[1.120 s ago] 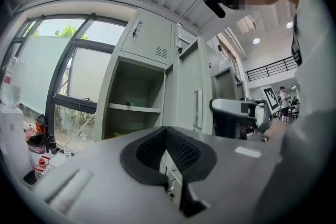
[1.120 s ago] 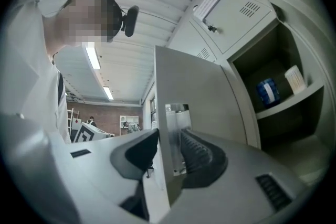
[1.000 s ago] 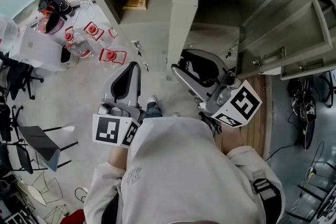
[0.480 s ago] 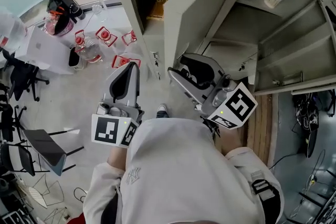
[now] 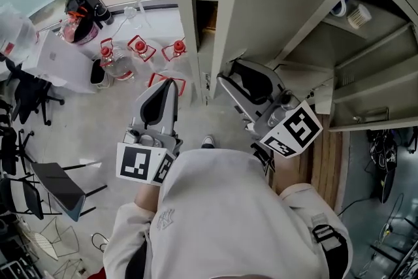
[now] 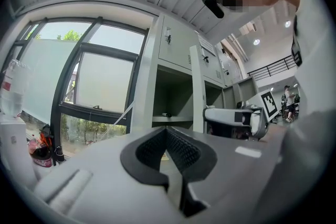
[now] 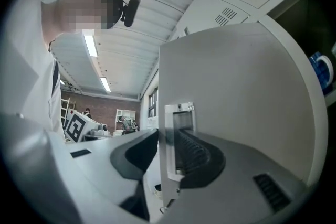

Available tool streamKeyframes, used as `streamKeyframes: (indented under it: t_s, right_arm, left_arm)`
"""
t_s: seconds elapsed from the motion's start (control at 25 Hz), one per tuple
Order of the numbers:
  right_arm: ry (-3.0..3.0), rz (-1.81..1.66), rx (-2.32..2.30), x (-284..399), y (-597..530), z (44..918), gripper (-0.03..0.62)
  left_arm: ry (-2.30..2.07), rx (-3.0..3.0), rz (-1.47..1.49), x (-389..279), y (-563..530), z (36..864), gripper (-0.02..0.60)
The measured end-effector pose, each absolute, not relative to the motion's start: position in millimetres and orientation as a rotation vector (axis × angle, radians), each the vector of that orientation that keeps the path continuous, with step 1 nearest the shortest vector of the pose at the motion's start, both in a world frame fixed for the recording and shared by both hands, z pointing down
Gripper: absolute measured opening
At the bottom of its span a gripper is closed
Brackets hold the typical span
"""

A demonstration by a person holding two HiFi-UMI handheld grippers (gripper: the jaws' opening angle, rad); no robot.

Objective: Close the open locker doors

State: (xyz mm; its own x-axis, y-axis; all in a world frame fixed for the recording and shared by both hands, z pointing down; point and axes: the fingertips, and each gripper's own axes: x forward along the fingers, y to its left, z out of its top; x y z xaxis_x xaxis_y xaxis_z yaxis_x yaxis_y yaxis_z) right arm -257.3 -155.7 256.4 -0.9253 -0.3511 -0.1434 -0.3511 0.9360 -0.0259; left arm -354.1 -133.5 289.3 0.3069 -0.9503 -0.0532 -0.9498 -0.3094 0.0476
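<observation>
A grey locker door (image 5: 281,3) stands half open in front of its compartment. In the right gripper view this door (image 7: 236,92) fills the right side, and its free edge with the latch plate (image 7: 176,134) sits between the jaws. My right gripper (image 5: 230,72) (image 7: 170,136) is shut on that edge. To the left, my left gripper (image 5: 171,83) (image 6: 167,132) is held apart from the lockers, shut with nothing in it. Further locker doors (image 5: 382,82) hang open at the right. The open compartment (image 6: 170,99) shows a shelf with a marker (image 6: 166,114).
A blue mug (image 5: 337,8) and a paper cup (image 5: 358,15) stand on a shelf behind the door. Jugs with red caps (image 5: 140,49) stand on the floor by the window, next to a white table (image 5: 52,62). A chair (image 5: 59,186) is at the left, cables (image 5: 385,160) at the right.
The locker door has swung round from edge-on to broadside, with my right gripper on its edge. The left gripper has hardly moved.
</observation>
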Motion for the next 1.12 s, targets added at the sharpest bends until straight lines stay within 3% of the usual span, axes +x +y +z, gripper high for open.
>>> streamKeyframes:
  t_s: [1.12]
  right_arm:
    - [2.923, 0.086, -0.779, -309, -250, 262, 0.103]
  left_arm:
    - [-1.932, 2.465, -0.148, -413, -136, 293, 0.008]
